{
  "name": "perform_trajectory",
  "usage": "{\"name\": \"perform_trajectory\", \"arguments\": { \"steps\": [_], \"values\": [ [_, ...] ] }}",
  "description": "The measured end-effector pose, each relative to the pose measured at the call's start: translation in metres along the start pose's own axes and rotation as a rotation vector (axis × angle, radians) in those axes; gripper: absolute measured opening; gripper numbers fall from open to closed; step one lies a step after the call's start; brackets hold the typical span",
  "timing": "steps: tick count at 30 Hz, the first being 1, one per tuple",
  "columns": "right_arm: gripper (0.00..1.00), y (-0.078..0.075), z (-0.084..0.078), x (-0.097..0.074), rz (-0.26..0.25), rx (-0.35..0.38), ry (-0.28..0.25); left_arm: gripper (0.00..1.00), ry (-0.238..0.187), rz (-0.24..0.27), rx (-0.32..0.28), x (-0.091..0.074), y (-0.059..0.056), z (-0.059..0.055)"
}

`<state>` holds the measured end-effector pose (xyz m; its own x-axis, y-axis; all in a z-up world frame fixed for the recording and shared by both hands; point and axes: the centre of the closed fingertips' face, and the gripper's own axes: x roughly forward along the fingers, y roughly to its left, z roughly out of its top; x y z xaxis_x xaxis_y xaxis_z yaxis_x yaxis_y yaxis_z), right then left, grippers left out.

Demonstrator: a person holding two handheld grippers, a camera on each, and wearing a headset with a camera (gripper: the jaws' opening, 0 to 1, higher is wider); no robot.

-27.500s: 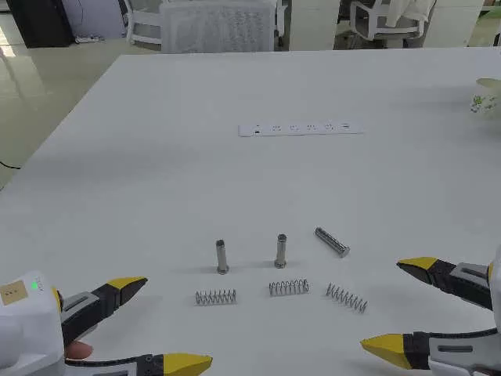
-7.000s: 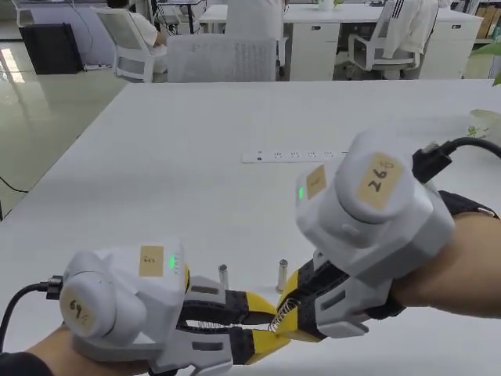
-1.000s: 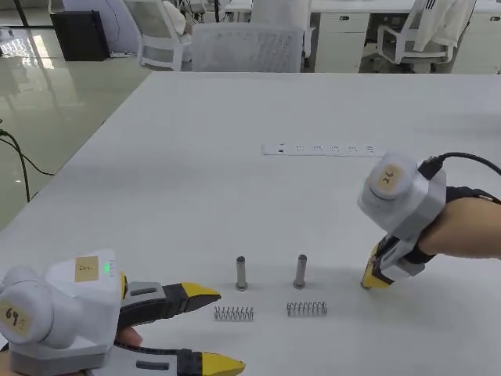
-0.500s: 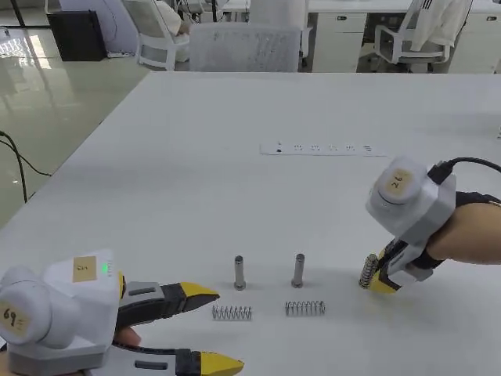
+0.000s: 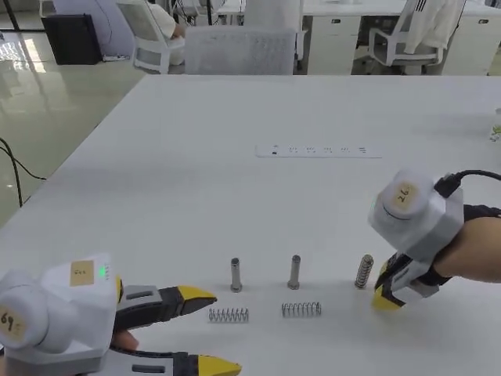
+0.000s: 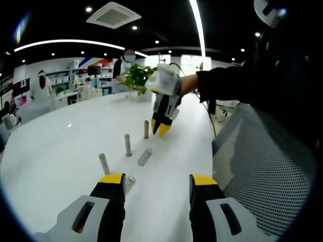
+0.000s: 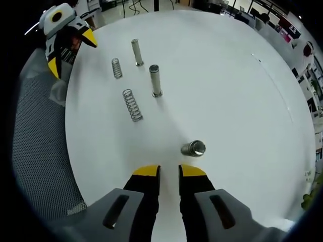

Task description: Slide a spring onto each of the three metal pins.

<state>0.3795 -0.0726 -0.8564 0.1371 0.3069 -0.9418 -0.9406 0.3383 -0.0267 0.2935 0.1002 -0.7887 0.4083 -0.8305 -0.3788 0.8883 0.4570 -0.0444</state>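
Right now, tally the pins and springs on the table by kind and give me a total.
Metal pins: 3, all upright
Springs: 3, with 2 lying loose and 1 on a pin
Total: 6

- White table (image 5: 196, 157): wide, plain top.
- Power strip (image 5: 317, 150) lies flat on table, far side, w/ a row of sockets.
- Mesh-back chair (image 5: 239, 51) at table's far edge; more office chairs (image 5: 403, 39) behind it, by desks.
- Dark cabinet (image 5: 70, 37) top left on glossy floor (image 5: 47, 102); black cable (image 5: 13, 164) on floor.
- Left gripper view: ceiling vent (image 6: 113, 14), light strip (image 6: 197, 25), potted plant (image 6: 135, 75) at table's far end, grey mesh chair (image 6: 262, 166) beside table.
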Motion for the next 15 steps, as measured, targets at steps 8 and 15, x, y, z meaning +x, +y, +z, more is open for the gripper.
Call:
{"name": "perform_trajectory", "arguments": {
  "steps": [8, 15],
  "values": [
    [0.12, 0.023, 0.012, 0.0, 0.036, -0.031, -0.018, 0.45, 0.003, -0.004, 0.002, 0.0, -0.001, 0.0],
    [0.12, 0.036, 0.027, 0.0, 0.051, -0.071, -0.037, 0.45, 0.006, -0.008, 0.004, 0.001, -0.003, 0.0]
  ]
}}
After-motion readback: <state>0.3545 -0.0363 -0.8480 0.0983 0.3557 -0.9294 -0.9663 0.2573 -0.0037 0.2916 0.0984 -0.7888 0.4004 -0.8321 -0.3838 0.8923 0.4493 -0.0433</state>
